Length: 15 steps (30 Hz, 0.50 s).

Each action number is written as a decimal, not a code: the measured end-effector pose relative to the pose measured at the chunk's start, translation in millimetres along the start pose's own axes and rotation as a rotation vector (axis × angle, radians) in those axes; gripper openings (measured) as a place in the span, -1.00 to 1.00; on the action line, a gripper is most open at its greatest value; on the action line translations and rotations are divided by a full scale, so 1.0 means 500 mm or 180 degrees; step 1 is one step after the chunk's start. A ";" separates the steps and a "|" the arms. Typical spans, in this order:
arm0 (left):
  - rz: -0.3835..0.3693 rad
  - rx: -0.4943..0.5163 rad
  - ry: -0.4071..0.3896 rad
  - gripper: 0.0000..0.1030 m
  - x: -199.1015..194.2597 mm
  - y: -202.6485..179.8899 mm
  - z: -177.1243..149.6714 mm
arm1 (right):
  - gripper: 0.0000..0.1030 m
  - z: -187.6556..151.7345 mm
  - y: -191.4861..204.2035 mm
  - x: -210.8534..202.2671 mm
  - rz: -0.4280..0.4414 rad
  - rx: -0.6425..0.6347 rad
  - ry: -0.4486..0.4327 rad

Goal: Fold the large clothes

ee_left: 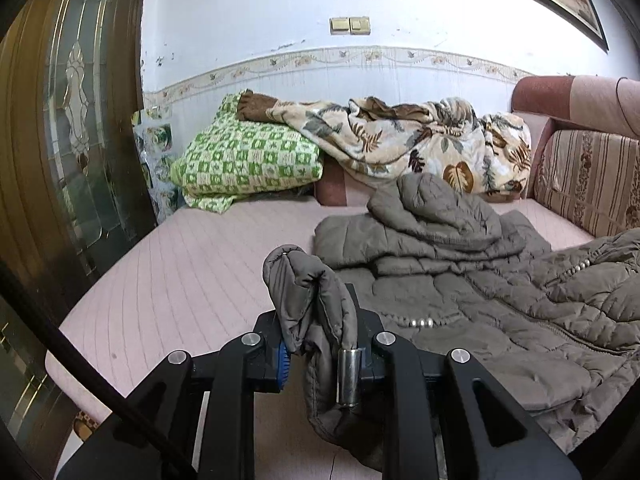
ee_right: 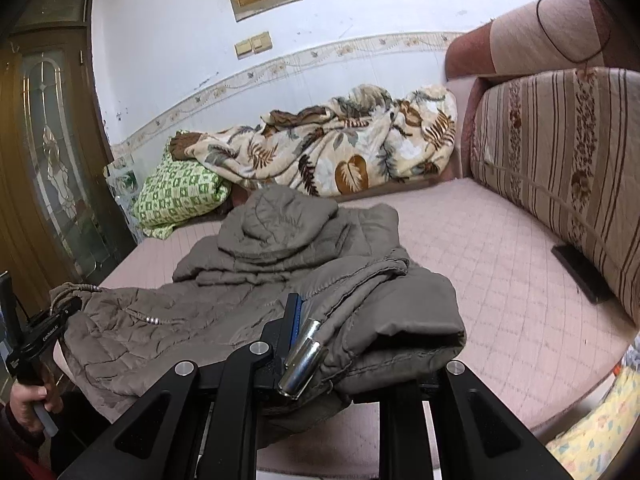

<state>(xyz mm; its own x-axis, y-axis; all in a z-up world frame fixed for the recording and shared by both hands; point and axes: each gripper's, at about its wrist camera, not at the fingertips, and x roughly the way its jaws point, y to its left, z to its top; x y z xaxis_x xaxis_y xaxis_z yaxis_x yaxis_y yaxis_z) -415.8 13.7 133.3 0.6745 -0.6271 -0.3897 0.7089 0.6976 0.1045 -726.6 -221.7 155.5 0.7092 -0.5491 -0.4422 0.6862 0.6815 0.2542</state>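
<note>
The grey-brown quilted jacket (ee_right: 248,280) lies spread on the pink quilted bed (ee_right: 500,264), hood toward twelve o'clock. The left gripper (ee_left: 320,344) has its fingers pinching a bunched corner of the jacket; the right gripper (ee_right: 316,332) pinches a folded edge. The left gripper's handle reads "GenRobot.AI". At twelve o'clock lie a leaf-print blanket (ee_right: 340,148) and a green checked pillow (ee_left: 248,156).

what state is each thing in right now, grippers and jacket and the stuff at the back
left gripper: shut on jacket hem
right gripper: shut on jacket edge
jacket: partly folded on sofa seat, hood up top
leaf blanket: crumpled
green checked quilt: folded, under blanket's end
door: cannot tell
</note>
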 end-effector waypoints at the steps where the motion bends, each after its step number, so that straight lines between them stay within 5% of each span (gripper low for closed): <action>1: -0.0016 -0.0012 -0.0013 -0.58 0.003 0.000 0.012 | -0.64 0.008 -0.001 0.002 0.0012 0.0003 -0.0012; 15: -0.0096 -0.0172 -0.0225 -0.55 0.118 0.008 0.200 | -0.64 0.201 -0.005 0.091 0.0121 -0.0014 -0.0250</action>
<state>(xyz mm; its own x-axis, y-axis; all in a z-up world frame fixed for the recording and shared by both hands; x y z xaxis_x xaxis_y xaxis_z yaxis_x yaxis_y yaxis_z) -352.3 -55.1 202.1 0.6673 -0.6696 -0.3260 0.7181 0.6946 0.0434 -679.8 -297.0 220.9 0.7452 -0.5591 -0.3633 0.6581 0.7046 0.2655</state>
